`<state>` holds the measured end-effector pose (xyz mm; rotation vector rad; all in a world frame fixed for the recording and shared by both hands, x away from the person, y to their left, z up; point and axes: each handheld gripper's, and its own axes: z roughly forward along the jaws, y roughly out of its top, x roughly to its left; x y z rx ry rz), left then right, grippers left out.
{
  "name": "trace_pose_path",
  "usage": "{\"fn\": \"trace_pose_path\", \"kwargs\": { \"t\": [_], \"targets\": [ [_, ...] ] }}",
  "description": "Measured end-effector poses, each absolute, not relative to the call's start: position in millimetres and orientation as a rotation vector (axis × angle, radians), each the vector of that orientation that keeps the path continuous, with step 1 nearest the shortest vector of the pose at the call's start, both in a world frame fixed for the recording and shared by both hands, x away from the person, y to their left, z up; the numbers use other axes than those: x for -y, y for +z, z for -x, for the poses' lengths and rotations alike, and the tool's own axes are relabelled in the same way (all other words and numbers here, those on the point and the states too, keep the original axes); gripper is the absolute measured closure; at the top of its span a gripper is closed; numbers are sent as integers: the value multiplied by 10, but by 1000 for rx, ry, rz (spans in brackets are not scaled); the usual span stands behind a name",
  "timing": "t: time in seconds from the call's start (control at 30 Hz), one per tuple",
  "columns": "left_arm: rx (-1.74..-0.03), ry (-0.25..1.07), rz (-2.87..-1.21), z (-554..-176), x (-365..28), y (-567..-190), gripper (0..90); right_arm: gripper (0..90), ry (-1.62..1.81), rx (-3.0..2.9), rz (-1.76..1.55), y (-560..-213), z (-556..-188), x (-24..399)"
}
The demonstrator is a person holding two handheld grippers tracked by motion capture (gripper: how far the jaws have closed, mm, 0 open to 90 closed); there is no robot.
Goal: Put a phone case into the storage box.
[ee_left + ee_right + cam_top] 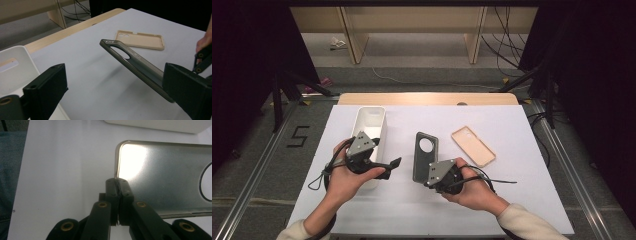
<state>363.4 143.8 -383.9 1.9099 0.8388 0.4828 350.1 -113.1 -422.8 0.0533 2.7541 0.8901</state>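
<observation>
**Dark phone case lifted off the table by its edge**

At the left of the high view we see a white bin (371,120) standing on the white table cover (512,200), its long side running away from us. Our left gripper (395,163) hovers over the bin's near end, held in the left hand (343,177), and points to the right. In the left gripper view its two black jaws stand wide apart with nothing between them; the bin's rim (15,53) shows behind the left jaw.

Moving to the middle, the dark grey phone case (425,156) has a round camera opening near its far end. In the left gripper view the case (135,62) is tilted, with its far end raised off the cover and a soft shadow lying beneath it. Our right gripper (426,181), held in the right hand (472,190), pinches the case at its near end. In the right gripper view the jaws (117,192) are pressed together on the thin edge of the case (170,175), close to a corner.

Further right, a beige phone case (473,145) lies flat on the cover with its hollow side up, apart from the dark one and from both grippers.
</observation>
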Motion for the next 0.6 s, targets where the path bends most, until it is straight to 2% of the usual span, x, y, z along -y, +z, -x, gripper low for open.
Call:
{"fn": "trace_pose_path", "kwargs": {
  "t": [0.6],
  "targets": [
    [-1023,379,-2014,-4271,-929,-3695,236,895,862,-2710,-25,-4184,-3456,1099]
  ]
}}
